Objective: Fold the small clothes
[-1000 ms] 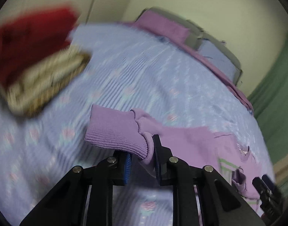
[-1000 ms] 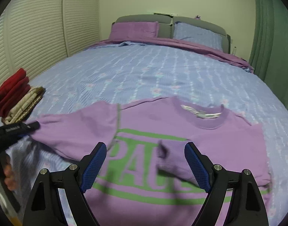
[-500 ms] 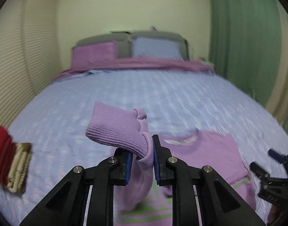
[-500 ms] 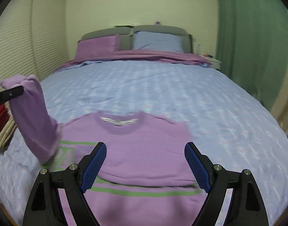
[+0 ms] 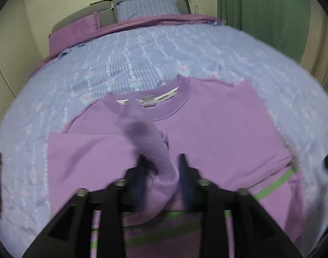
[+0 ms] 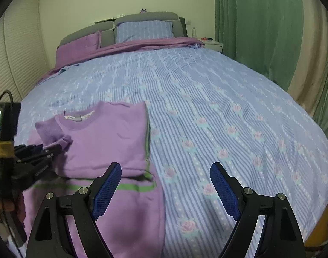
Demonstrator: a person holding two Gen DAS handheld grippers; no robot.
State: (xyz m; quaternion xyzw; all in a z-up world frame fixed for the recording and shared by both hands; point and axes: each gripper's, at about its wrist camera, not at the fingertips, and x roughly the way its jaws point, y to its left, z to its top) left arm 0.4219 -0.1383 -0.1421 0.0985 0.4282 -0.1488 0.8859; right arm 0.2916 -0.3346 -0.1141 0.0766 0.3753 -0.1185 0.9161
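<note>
Sweater [image 5: 206, 129] lies on the bed [image 6: 206, 107]; its sleeve cuff [image 5: 164, 172] sits between the left gripper's [image 5: 161, 169] opening jaws. Right gripper [image 6: 166, 185] hovers wide, empty, right of it.

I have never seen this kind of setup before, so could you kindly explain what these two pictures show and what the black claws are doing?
There is no robot here. A person holds a two-fingered tool in each hand, and a small wide-angle camera on each tool looks out along its fingers, which makes the room look curved.

One picture is from the left hand-held gripper, the other from the right hand-held gripper. Both look at a bed with a striped blue cover, on which lies a purple sweatshirt with green stripes, partly folded.

The left gripper's jaws are opening, with the sleeve cuff between them over the sweatshirt's chest. The right gripper is open and holds nothing.
</note>
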